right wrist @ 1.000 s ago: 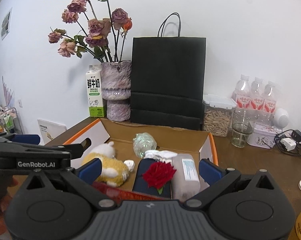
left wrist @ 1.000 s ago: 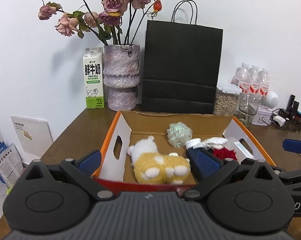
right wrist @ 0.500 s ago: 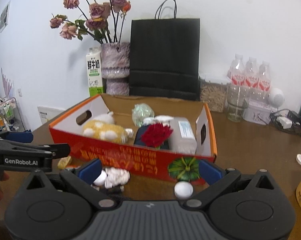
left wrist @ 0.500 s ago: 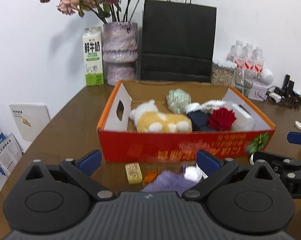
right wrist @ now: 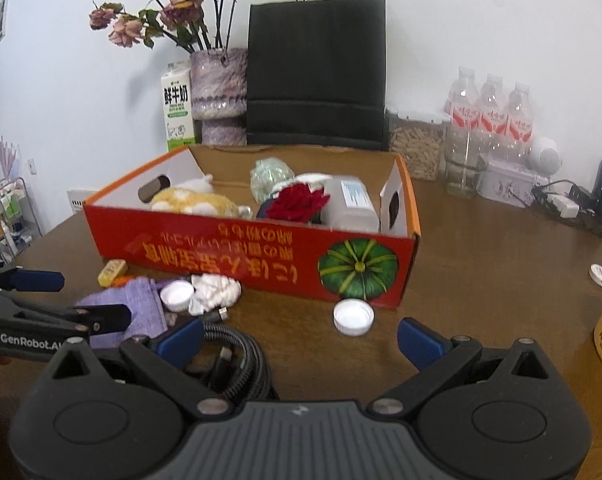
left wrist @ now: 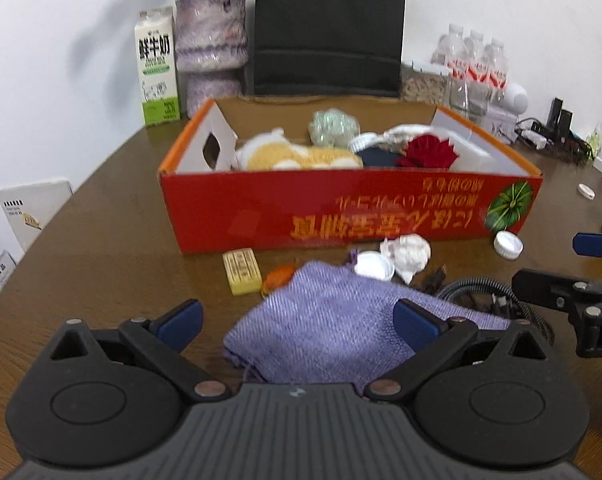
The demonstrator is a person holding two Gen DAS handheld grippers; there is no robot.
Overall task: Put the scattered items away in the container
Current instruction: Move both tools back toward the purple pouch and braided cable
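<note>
Clutter lies on the wooden table (left wrist: 101, 248) just in front of the red cardboard box (left wrist: 349, 208), so the step in hand looks like choosing the next piece to lift; the box already holds a plush toy (left wrist: 297, 158), a red rose (left wrist: 427, 152) and other bits. From the left: a yellow eraser-like block (left wrist: 241, 271) sits near the box's front wall, with a small orange scrap (left wrist: 279, 275) touching its right side. A purple woven cloth (left wrist: 333, 324) spreads between the spread fingers of the left gripper (left wrist: 297, 318), which is empty. Just beyond the cloth lie a white bottle cap (left wrist: 374, 266) and a crumpled white tissue (left wrist: 409, 252), touching each other. A coiled black cable (right wrist: 237, 356) rests against the cloth's right edge, partly under the left finger of the right gripper (right wrist: 299, 336), whose jaws also stand apart, holding nothing. Another white cap (right wrist: 353, 317) lies ahead of it, near the box's pumpkin picture.

The left gripper seems best placed for the cloth: drop, pinch a fold, lift over the front wall. The cap and tissue on the cloth's far edge may be dragged along, and the cable could snag it. A milk carton (left wrist: 157, 66), vase (left wrist: 213, 44) and black paper bag (right wrist: 317, 72) behind the box are out of the way.
</note>
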